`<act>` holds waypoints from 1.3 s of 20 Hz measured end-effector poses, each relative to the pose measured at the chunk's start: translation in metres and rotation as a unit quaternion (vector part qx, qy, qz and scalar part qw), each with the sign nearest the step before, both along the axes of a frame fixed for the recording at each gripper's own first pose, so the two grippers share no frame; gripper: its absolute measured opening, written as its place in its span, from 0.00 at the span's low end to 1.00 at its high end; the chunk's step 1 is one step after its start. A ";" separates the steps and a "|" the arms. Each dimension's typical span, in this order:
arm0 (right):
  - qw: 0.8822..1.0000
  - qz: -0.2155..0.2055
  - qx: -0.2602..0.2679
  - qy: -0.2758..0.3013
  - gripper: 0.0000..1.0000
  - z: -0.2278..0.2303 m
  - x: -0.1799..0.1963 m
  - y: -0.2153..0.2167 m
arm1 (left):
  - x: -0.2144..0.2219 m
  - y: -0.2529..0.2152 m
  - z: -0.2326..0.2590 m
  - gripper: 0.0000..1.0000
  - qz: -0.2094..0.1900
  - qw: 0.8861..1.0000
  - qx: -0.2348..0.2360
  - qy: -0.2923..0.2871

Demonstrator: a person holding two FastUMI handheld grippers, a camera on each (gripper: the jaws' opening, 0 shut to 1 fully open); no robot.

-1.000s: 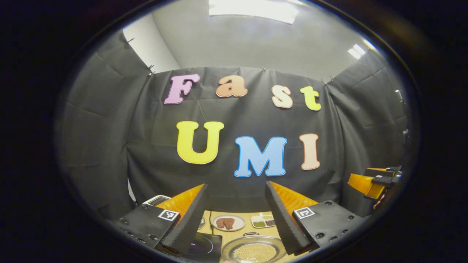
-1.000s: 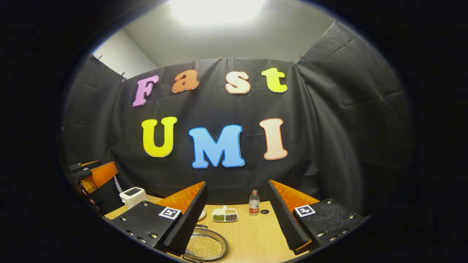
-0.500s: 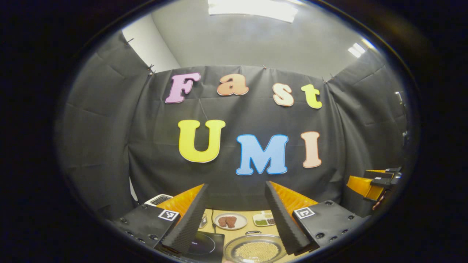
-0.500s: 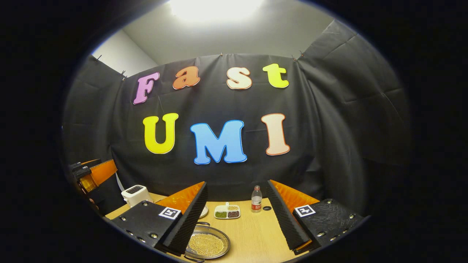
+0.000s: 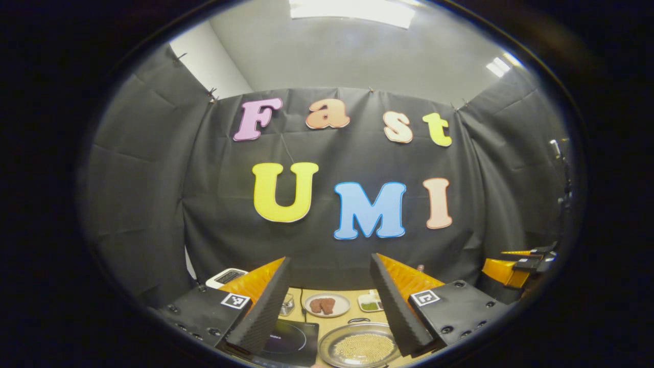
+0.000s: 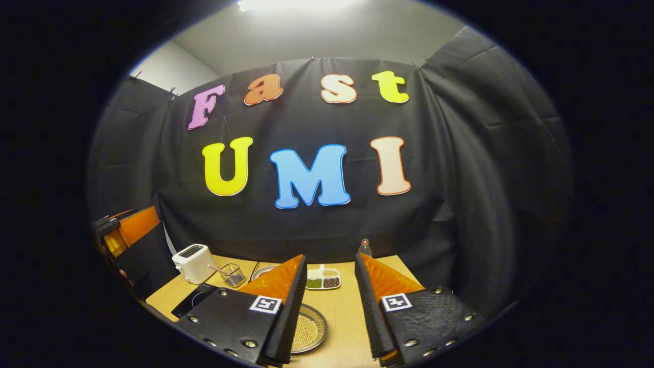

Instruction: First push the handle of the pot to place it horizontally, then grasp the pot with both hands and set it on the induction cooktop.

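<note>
Jaws of the left gripper stand wide apart with nothing between them; jaws of the right gripper stand narrower, also with nothing held. Both hang above the desk.

Count: one pot, a shallow metal pan with pale beads in it; one black induction cooktop; one plate with brown pieces; one divided dish; one white toaster; one small wire basket; one bottle.

Pot sits flat on the desk just right of the cooktop, not on it. Its small handle shows at the far rim in the left gripper view.

Change since 1.0 s ago: the right gripper's jaws have closed in from wide to narrow, and its camera has tipped down, so more desk shows. Left gripper's jaws keep the same spread; its view is slightly lower, with more of the cooktop showing.

View differences: left gripper view has the plate's brown pieces and the far handle in clear sight, with the right gripper at its right edge. Right gripper view has the basket, the bottle top and the left gripper at its left edge; there the pot is partly hidden behind one finger.
</note>
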State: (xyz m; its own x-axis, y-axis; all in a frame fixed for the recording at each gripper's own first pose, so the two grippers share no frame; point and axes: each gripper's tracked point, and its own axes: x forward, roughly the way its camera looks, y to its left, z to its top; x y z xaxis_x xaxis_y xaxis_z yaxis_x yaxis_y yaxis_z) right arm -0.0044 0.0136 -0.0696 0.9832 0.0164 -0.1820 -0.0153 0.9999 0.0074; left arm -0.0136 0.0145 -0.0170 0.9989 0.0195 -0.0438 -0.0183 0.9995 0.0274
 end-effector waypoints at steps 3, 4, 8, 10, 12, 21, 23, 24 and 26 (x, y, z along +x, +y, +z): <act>0.999 0.019 -0.001 0.036 0.37 -0.028 0.000 0.012 | -0.001 0.004 -0.003 0.98 0.001 1.000 0.003 0.002; 0.999 0.025 0.000 0.048 0.23 -0.034 -0.003 0.015 | -0.001 0.005 -0.005 0.98 0.001 1.000 0.003 0.004; 0.995 0.043 0.003 0.094 0.09 -0.070 -0.005 0.027 | -0.004 0.013 -0.009 0.98 0.004 1.000 0.001 0.008; 0.991 0.055 0.004 0.124 0.08 -0.089 -0.008 0.037 | -0.006 0.018 -0.011 0.99 0.008 1.000 0.000 0.010; 0.986 0.071 0.012 0.150 0.08 -0.107 -0.012 0.048 | -0.008 0.024 -0.012 0.98 0.012 1.000 0.000 0.012; 0.940 0.126 0.044 0.314 0.05 -0.203 -0.033 0.099 | -0.016 0.048 -0.030 0.98 0.022 0.999 -0.003 0.024; 0.928 0.138 0.054 0.341 0.04 -0.220 -0.037 0.113 | -0.017 0.054 -0.035 0.98 0.025 0.999 -0.001 0.027; 0.923 0.144 0.057 0.352 0.05 -0.226 -0.039 0.119 | -0.016 0.057 -0.038 0.98 0.025 0.999 -0.001 0.030; 0.914 0.153 0.063 0.371 0.04 -0.239 -0.042 0.130 | -0.016 0.061 -0.041 0.94 0.025 0.999 -0.003 0.033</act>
